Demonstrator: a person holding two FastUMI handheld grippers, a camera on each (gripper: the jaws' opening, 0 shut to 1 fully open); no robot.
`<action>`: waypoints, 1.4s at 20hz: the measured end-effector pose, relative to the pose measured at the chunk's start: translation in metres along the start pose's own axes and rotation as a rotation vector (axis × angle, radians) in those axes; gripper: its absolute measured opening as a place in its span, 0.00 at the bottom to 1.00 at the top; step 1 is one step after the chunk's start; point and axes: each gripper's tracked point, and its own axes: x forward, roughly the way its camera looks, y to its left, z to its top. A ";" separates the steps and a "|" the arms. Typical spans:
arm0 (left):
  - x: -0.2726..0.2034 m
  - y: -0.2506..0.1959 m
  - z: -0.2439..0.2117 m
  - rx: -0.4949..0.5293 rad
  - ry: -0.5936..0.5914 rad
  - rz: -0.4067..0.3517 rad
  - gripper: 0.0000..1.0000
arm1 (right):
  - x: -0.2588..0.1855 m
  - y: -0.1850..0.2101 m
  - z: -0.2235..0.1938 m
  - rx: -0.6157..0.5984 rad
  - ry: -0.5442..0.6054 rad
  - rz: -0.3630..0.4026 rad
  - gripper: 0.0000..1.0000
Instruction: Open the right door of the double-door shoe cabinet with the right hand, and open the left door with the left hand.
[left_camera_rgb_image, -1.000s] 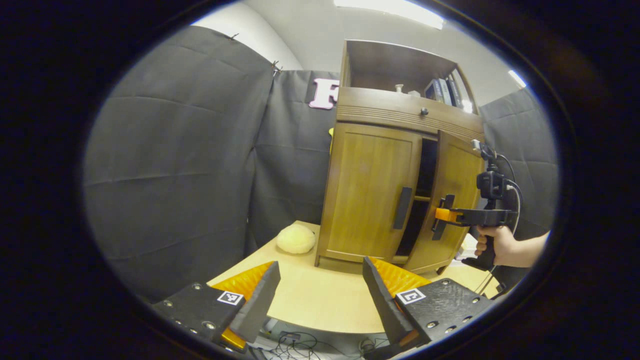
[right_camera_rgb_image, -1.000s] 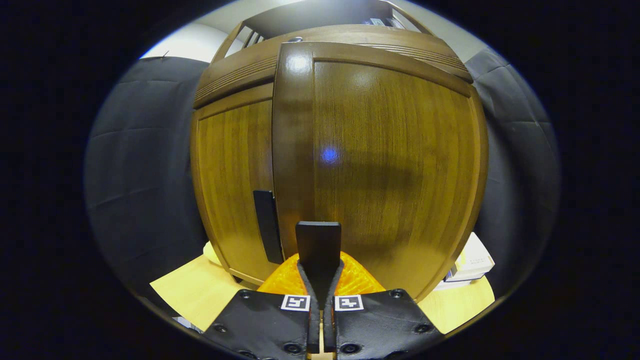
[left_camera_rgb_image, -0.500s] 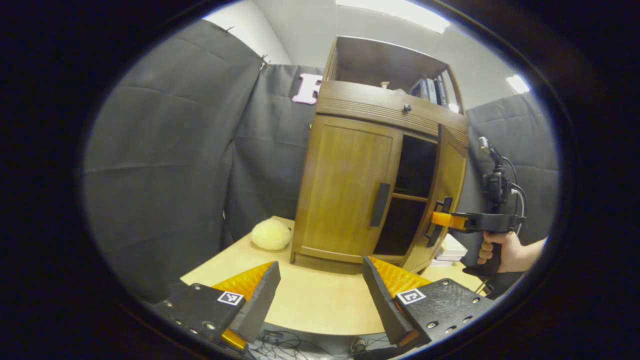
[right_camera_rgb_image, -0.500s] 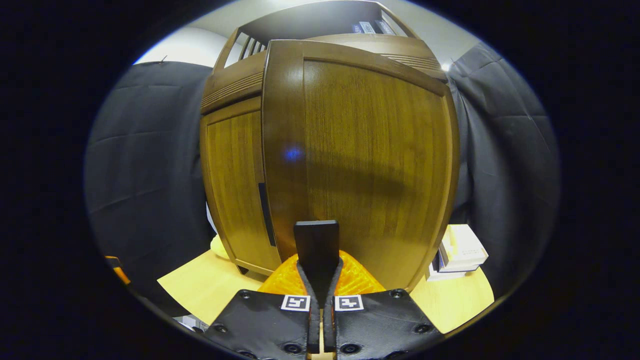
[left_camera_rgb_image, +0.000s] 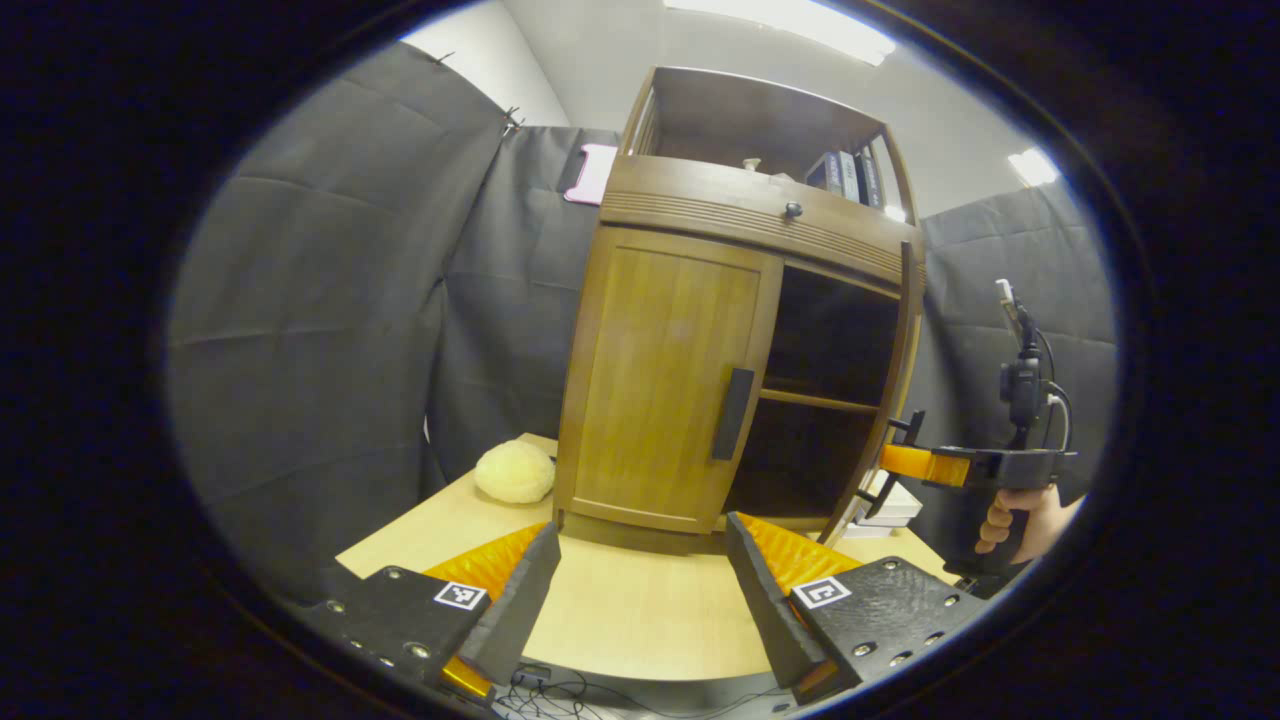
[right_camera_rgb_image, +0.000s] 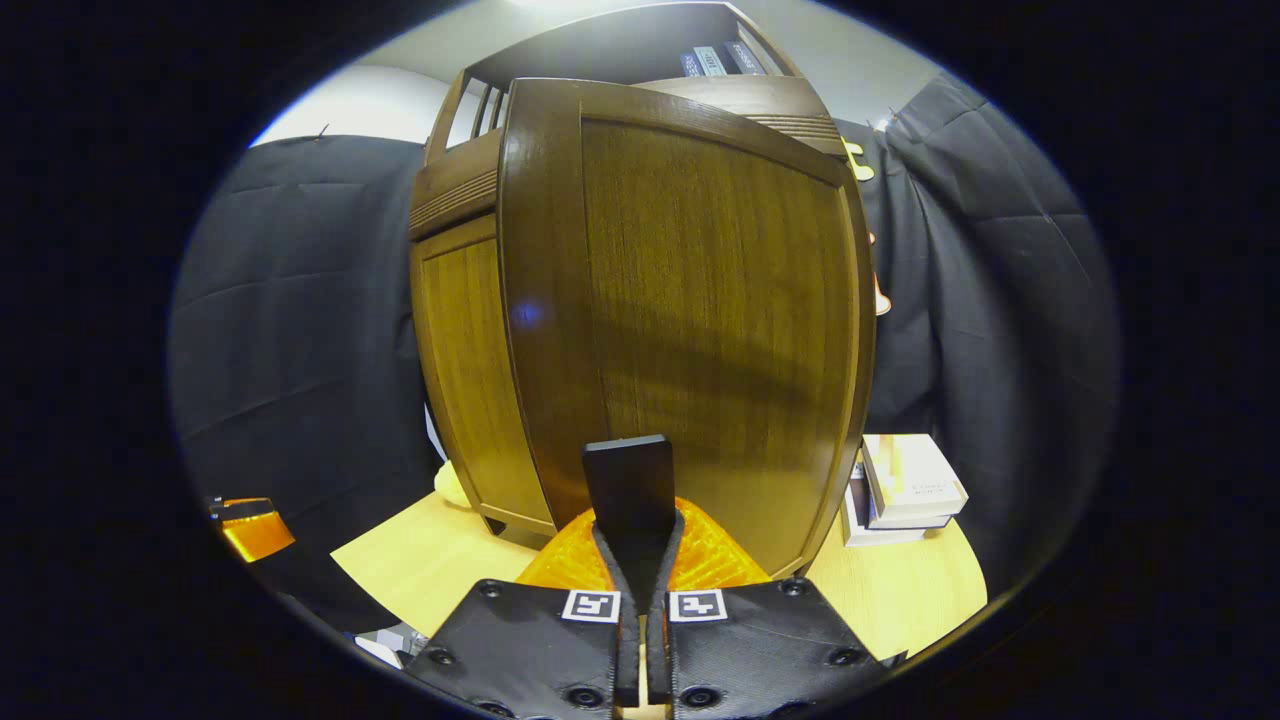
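The brown wooden shoe cabinet (left_camera_rgb_image: 700, 330) fills frame centre: right door (right_camera_rgb_image: 690, 310) swung wide, left door (left_camera_rgb_image: 665, 375) closed. Right claw (right_camera_rgb_image: 637, 520) clenches the right door's handle (right_camera_rgb_image: 630, 480); left claw (left_camera_rgb_image: 640, 590) gapes released. Books (left_camera_rgb_image: 850, 175) stand in its top shelf.

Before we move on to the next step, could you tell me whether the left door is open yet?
No, the left door sits flush against the cabinet.

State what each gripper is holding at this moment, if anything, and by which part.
The right gripper is shut on the right door's handle, pinching the flat bar. The left gripper is open over the table, holding nothing.
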 end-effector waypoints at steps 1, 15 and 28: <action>0.003 -0.006 0.010 0.001 -0.007 0.010 0.95 | -0.004 -0.002 -0.001 0.002 -0.001 0.010 0.01; -0.024 -0.107 0.035 -0.025 -0.081 0.080 0.95 | -0.056 -0.060 -0.010 0.014 -0.005 0.143 0.01; -0.051 -0.173 0.023 0.021 -0.076 0.088 0.94 | -0.094 -0.157 -0.012 0.096 -0.020 0.125 0.00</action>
